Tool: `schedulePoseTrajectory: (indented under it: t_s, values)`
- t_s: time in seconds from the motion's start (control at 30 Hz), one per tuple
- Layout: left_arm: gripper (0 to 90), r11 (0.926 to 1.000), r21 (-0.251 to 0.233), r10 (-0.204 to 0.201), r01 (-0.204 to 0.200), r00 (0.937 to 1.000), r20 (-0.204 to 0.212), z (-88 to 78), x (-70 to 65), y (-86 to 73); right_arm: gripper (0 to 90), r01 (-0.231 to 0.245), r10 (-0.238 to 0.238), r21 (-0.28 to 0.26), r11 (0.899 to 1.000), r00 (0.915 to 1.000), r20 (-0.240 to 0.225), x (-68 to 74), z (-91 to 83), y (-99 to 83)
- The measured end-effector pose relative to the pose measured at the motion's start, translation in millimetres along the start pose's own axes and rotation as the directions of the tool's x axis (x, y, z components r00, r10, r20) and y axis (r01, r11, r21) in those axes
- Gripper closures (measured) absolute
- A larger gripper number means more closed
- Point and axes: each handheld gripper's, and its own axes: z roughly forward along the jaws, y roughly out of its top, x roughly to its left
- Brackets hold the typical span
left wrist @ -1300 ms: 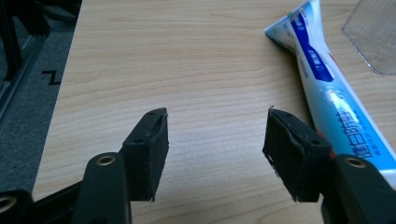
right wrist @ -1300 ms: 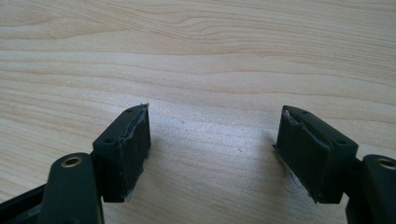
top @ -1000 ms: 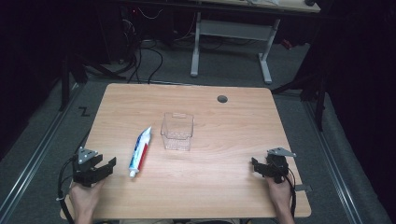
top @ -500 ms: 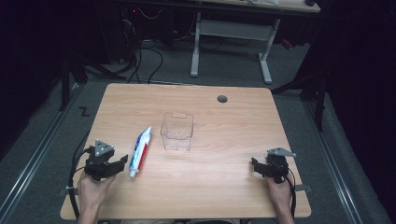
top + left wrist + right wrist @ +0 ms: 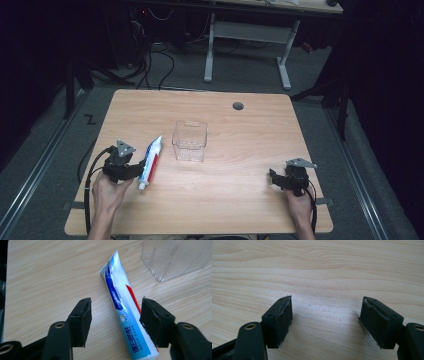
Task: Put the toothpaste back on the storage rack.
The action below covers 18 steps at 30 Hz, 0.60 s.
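A white, blue and red toothpaste tube [image 5: 150,162] lies flat on the pale wooden table [image 5: 225,200], left of centre, its cap end toward the person and its crimped end pointing away; just beyond and to its right stands a clear, ribbed plastic box [image 5: 190,140], empty as far as I can see, near the tube but apart from it. The left gripper [image 5: 138,167] sits right at the tube's near half; in the left gripper view [image 5: 115,322] its black jaws stand wide and have just been opening, the tube running up between them, closer to the right-hand pad [image 5: 152,320], neither pad pressing on it. The right gripper [image 5: 273,176] rests low at the table's right side, well apart from the tube and box; in the right gripper view [image 5: 325,320] its jaws are spread wide over bare wood, holding nothing.
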Motion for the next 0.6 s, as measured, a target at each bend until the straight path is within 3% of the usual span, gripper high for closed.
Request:
schedulePoseTrajectory:
  t_s: [0.3, 0.6]
  values:
    - [39.2, 0.9987, 0.049, 0.017, -0.017, 0.9999, 0.002, 14.1, -1.7, 20.2, 25.8, 0.002, -0.002, 0.000, 1.000, 1.0000, 0.001, 0.0, 0.1, 0.1]
    - [34.5, 0.9962, 0.087, 0.009, -0.009, 0.9999, -0.005, 28.7, -4.4, 30.8, 25.5, -0.005, 0.005, 0.000, 1.000, 1.0000, 0.005, 0.9, 1.2, 1.1]
